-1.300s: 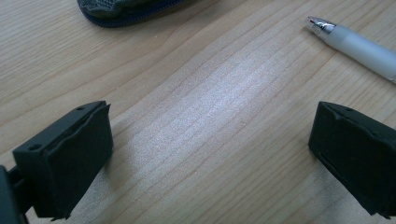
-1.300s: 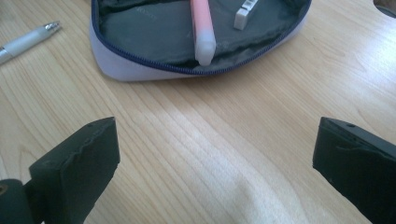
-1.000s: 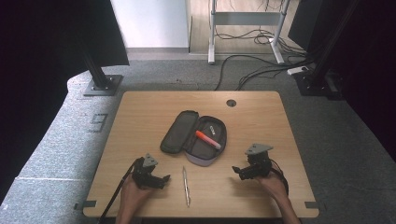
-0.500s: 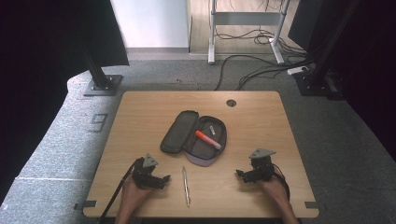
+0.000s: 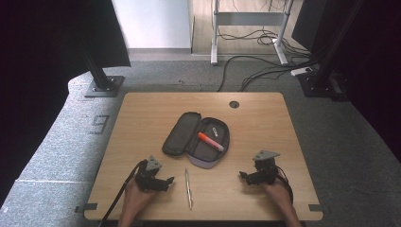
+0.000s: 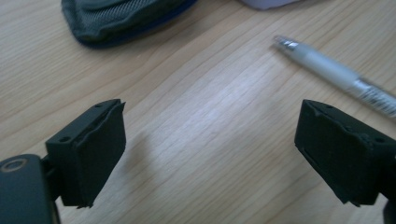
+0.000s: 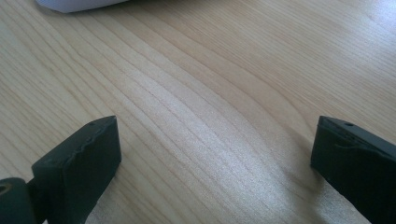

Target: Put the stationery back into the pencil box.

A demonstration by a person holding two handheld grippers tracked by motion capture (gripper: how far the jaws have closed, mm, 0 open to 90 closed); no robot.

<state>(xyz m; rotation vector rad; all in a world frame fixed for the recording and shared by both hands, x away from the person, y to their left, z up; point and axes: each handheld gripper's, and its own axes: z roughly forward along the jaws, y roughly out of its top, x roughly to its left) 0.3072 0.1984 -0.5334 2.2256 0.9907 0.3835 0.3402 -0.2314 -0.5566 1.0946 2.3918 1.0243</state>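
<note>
bare table around, open pencil case mid-table (pen beside)

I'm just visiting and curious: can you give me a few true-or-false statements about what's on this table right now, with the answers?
1. The pencil case lies unzipped and open. True.
2. The orange marker lies on the bare table. False: it lies inside the case.
3. The left gripper grips the silver pen. False: its jaws stand open with nothing between them, the pen beside it.
4. The right gripper stands open over bare wood. True.
</note>
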